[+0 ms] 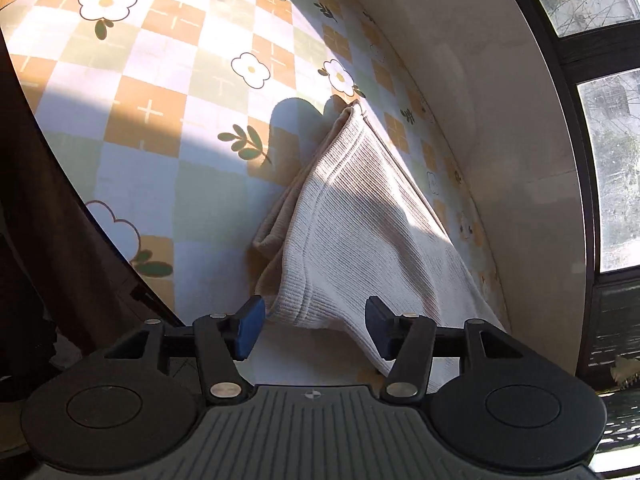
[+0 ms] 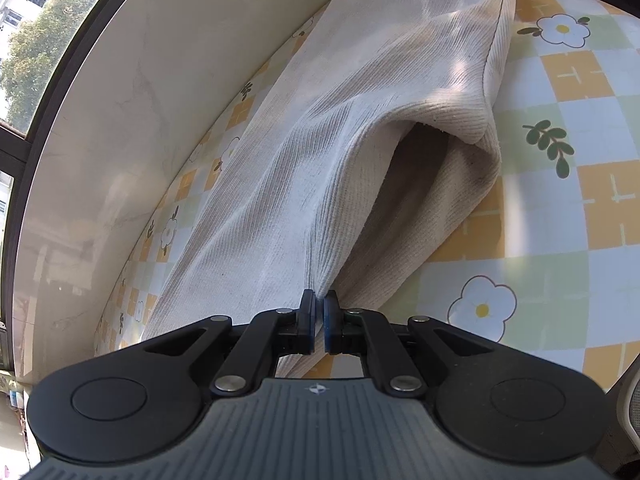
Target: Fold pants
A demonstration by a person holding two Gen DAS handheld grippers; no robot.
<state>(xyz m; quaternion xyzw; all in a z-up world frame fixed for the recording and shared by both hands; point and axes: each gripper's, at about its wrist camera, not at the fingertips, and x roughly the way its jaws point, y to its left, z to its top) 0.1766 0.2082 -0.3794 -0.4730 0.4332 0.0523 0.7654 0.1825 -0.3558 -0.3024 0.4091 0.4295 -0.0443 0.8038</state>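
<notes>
The pants (image 1: 352, 232) are cream ribbed fabric, doubled over on the flowered tablecloth (image 1: 168, 80). In the left wrist view their near end lies just beyond my left gripper (image 1: 316, 324). That gripper is open, its blue pads (image 1: 250, 328) wide apart and pressing on nothing. In the right wrist view the pants (image 2: 340, 140) stretch away from the camera, with a gaping opening on the right side. My right gripper (image 2: 319, 316) is shut on a raised ridge of this fabric, which fans out from the pinch.
A pale stone sill (image 1: 480, 100) runs along the table's far side, below a dark-framed window (image 1: 580, 60). The sill (image 2: 120, 120) lies left of the pants in the right wrist view. The table's edge with dark space beyond (image 1: 40, 240) is at the left.
</notes>
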